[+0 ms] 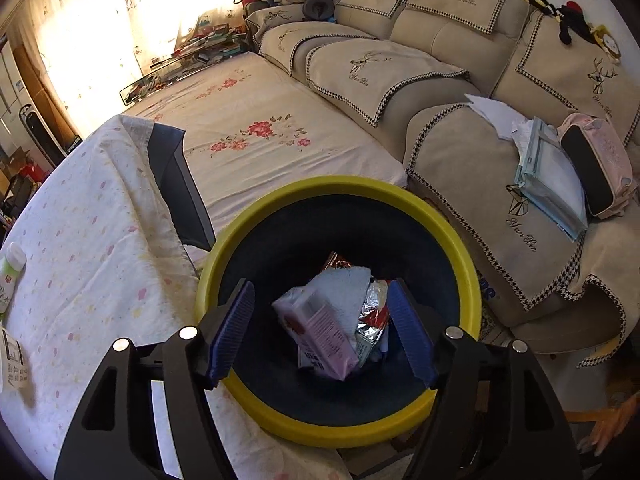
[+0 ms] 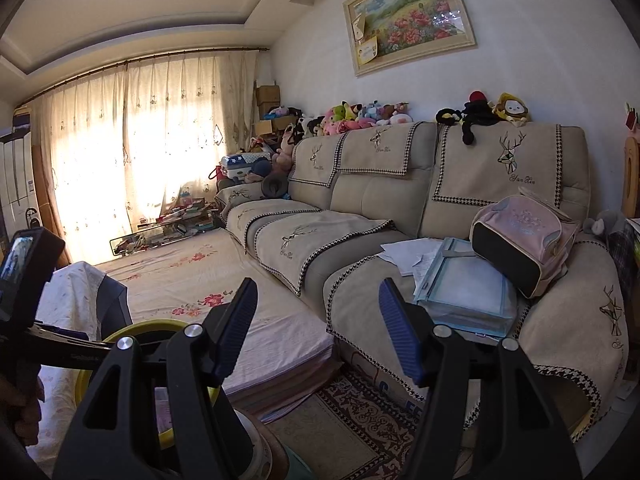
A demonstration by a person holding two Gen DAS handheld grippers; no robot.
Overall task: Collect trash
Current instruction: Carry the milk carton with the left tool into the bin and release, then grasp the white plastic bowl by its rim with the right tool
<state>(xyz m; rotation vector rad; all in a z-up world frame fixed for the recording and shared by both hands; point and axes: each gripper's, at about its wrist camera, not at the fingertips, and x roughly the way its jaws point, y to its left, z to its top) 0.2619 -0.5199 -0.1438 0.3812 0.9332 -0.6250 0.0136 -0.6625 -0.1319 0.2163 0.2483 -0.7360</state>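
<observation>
My left fingers (image 1: 322, 330) are spread wide and hold nothing, hanging right over the mouth of the yellow-rimmed bin (image 1: 468, 256). My right fingers (image 2: 318, 328) are equally wide and empty, aimed at the sofa (image 2: 384, 200), well apart from any rubbish.

The bin stands upright, mouth up, beside the cloth-covered worktop (image 1: 92, 216). I judge it could tip if my left fingers knock its rim.

Inside lies the trash: a white tissue (image 1: 344, 284), a pink packet (image 1: 324, 332) with its long axis running from upper left to lower right, and crumpled foil (image 1: 374, 312). A small bottle (image 1: 10, 270) and a label (image 1: 14, 364) at the worktop's edge may be left behind.
</observation>
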